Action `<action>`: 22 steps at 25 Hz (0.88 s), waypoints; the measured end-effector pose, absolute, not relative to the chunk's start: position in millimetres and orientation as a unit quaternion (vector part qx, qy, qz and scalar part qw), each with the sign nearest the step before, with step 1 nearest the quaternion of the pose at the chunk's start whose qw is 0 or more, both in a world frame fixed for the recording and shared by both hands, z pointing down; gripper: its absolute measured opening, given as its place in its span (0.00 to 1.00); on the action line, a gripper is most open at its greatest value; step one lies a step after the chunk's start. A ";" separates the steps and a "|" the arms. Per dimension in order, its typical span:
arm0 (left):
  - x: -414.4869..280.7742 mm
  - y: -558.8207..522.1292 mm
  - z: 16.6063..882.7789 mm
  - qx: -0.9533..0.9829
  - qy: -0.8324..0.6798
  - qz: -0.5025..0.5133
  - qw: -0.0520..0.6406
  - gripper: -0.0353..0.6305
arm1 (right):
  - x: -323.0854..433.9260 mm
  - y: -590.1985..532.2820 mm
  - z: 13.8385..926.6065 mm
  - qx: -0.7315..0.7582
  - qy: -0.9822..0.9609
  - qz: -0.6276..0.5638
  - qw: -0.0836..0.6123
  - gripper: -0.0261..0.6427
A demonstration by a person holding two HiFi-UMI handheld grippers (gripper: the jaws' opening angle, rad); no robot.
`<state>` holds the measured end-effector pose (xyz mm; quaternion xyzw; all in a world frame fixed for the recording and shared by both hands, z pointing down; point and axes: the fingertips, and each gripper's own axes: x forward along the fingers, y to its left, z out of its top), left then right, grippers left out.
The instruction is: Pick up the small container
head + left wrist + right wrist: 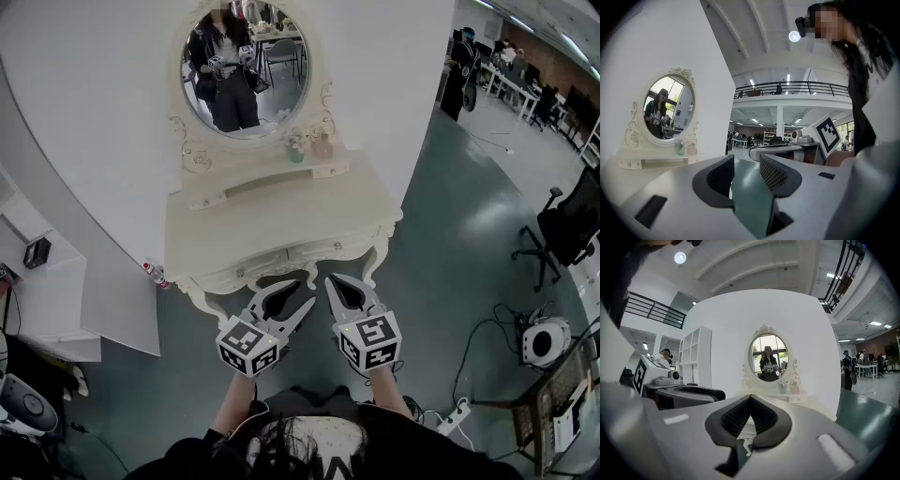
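A cream dressing table [281,225] with an oval mirror [244,70] stands against the white wall. On its raised back shelf, below the mirror's right side, a small green vase [296,150] stands next to a small pink container [322,146]. Both also show in the left gripper view as the vase [680,149] and the container [691,149], and in the right gripper view as the vase [782,388] and the container [794,387]. My left gripper [298,292] hangs in front of the table's front edge, open and empty [746,171]. My right gripper [330,281] is beside it, shut on nothing [750,397]. Both are far from the shelf.
A white shelf unit [47,300] stands to the left of the table, and a small bottle [155,274] lies on the floor by it. An office chair [567,230], a power strip [455,417] and cables are on the green floor to the right. People stand far off.
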<state>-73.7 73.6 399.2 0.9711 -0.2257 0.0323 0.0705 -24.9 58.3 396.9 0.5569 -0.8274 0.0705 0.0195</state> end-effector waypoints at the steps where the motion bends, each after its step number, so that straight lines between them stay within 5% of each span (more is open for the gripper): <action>1: -73.7 74.1 399.4 0.971 -0.227 0.032 0.071 0.31 | -25.1 59.1 396.5 0.556 -0.828 0.070 0.021 0.04; 22: -40.5 65.0 403.4 0.964 -0.252 0.032 0.079 0.31 | 16.0 63.1 399.8 0.534 -0.843 0.057 0.028 0.04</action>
